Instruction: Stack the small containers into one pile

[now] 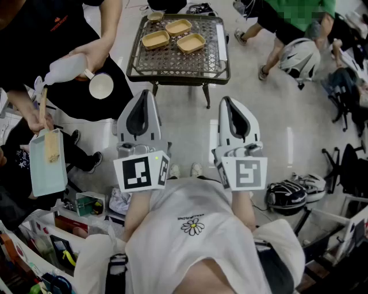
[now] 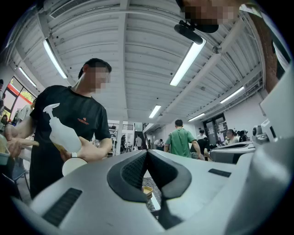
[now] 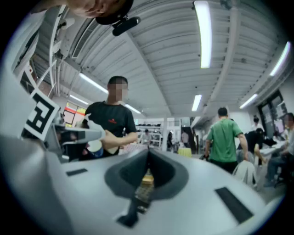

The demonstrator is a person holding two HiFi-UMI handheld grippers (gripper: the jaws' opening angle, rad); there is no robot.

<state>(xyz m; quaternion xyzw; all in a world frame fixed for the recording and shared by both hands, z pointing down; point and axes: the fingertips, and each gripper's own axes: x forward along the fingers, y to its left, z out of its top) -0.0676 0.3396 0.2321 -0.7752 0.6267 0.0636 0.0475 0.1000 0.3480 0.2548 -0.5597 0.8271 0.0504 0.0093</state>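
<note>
Three tan rectangular containers (image 1: 156, 39) (image 1: 178, 26) (image 1: 191, 42) lie apart on a dark wicker table (image 1: 178, 63) at the top of the head view; a fourth small one (image 1: 154, 16) sits at its far left corner. Both grippers hover over the floor short of the table, pointing at it. My left gripper (image 1: 146, 93) is shut and empty; my right gripper (image 1: 225, 99) is shut and empty too. In the left gripper view the shut jaws (image 2: 147, 152) show a container (image 2: 147, 190) below them. The right gripper view's shut jaws (image 3: 148, 152) frame a container (image 3: 147, 177).
A person in black stands left of the table with a white spray bottle (image 1: 68, 68) and a white cup (image 1: 101, 86). A hand at the left holds a pale blue tray (image 1: 46, 163). Helmets (image 1: 299, 57) (image 1: 287, 195) lie on the floor to the right, and boxes of clutter (image 1: 57, 229) fill the lower left.
</note>
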